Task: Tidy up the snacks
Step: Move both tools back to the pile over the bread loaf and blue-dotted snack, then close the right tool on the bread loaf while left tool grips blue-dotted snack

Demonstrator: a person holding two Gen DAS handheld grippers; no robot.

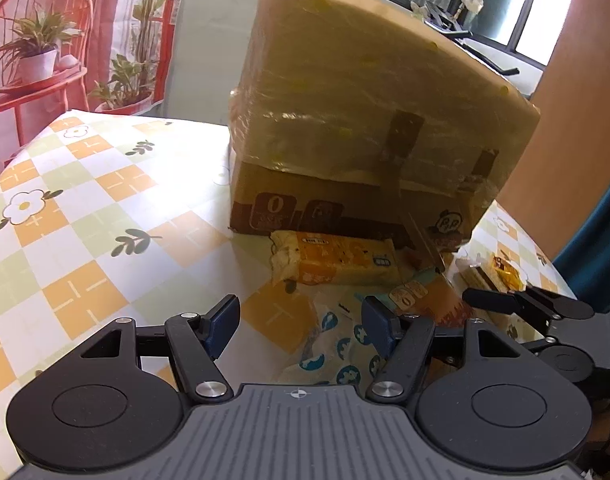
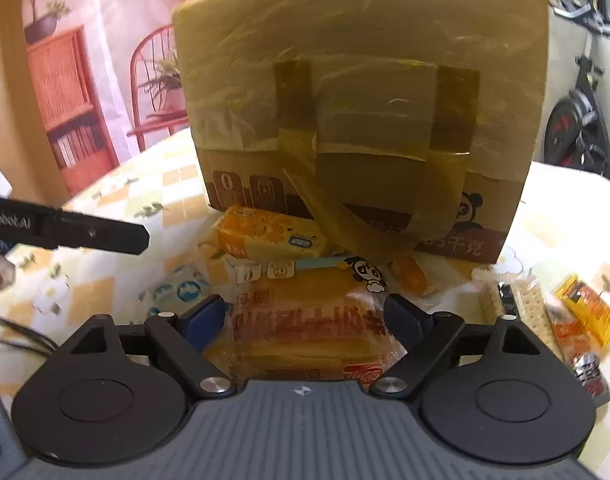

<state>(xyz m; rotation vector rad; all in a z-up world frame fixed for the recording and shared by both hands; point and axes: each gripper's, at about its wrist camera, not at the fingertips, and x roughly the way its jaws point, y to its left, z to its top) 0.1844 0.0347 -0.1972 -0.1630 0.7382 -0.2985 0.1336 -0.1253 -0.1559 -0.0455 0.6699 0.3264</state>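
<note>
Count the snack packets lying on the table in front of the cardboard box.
5 that I can make out: an orange packet against the box, a white-blue one left, a large bread bag between the right tongs, crackers and an orange-yellow wrapper right. More may be hidden.

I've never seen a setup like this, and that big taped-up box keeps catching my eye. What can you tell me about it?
The cardboard box stands upright on the checked tablecloth, brown and mostly wrapped in shiny clear film. Darker tape strips run down its front, one peeling loose toward the snacks. Printed badges and a cartoon panda line its bottom edge. An orange snack pack lies against its base. Neither gripper touches it.
</note>
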